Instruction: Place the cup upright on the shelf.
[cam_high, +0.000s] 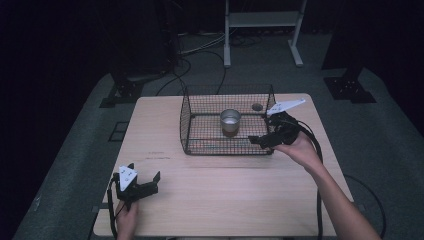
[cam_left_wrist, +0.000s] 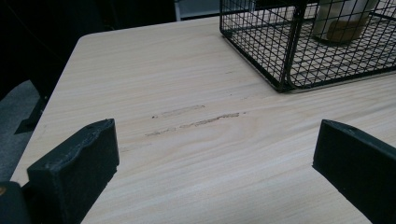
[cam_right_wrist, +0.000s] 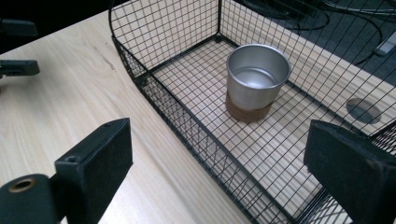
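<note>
A black wire basket (cam_high: 186, 122) (cam_right_wrist: 140, 46) stands on the far half of the wooden table (cam_high: 225, 195). Inside it a metal cup (cam_high: 230, 120) (cam_right_wrist: 256, 79) stands upright on a brown base. My right gripper (cam_high: 259, 138) (cam_right_wrist: 219, 163) hovers open over the basket's right front corner, its jaws pointing left toward the cup. My left gripper (cam_high: 145, 180) (cam_left_wrist: 215, 158) is open with nothing between its jaws, low over the table near the front left. The basket's near corner (cam_left_wrist: 285, 70) and the cup (cam_left_wrist: 341, 23) appear at the top right of the left gripper view.
A round hole (cam_high: 257, 106) (cam_right_wrist: 363, 109) is in the table behind the basket. Beyond the table, a white metal frame (cam_high: 262, 20) and cables (cam_high: 200, 50) lie on the dark floor, with black stand bases (cam_high: 350, 87) at either side.
</note>
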